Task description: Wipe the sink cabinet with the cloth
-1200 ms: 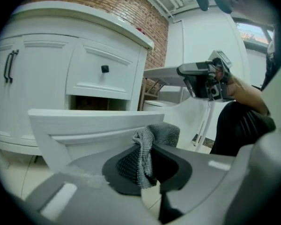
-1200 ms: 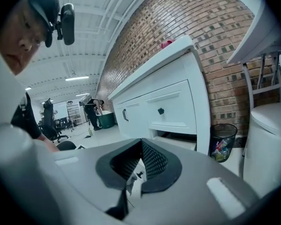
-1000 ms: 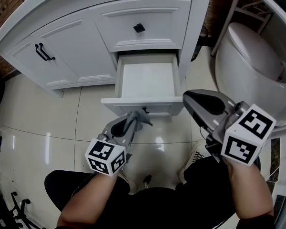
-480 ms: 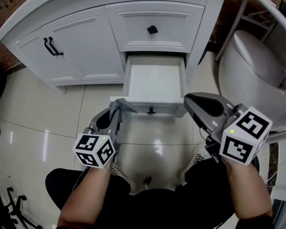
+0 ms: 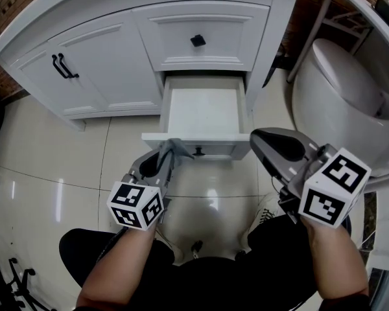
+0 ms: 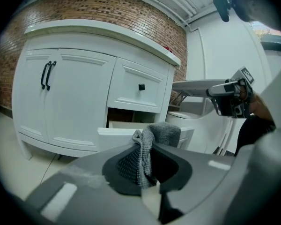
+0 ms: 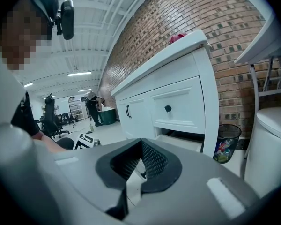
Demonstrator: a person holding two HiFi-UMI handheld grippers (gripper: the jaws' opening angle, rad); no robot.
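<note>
Grey knitted cloth [image 5: 183, 149] is sitting pinched in the left tool [image 5: 166, 153], whose jaws are clamping its bunched middle while a loose tuft is sticking out past the tips. In the head view this is lying just below centre. The tuft is touching, or all but touching, the front panel of the pulled-out white lower drawer [image 5: 223, 149] of the curved white sink cabinet [image 5: 104, 70]; I cannot tell which. The right tool [image 5: 258, 137] is hovering at centre right, beside the drawer's corner, its jaws pressing together on nothing.

By my reading, the cloth is only now being brought to the drawer front, so the wiping proper is at its start. The next move is calling for the left tool to press the tuft flat against the white panel and drag it sideways, steering round the small black knob [image 5: 198, 151].

The left gripper view is showing how deeply the cloth is seated between the pads, which the tool's body is covering in the head view. The right gripper view is adding a dark waste bin [image 7: 226, 148] standing by the brick wall beside the cabinet. Only the head view is showing the drawer's bare inside and the white toilet [image 5: 340, 96] at right.
</note>
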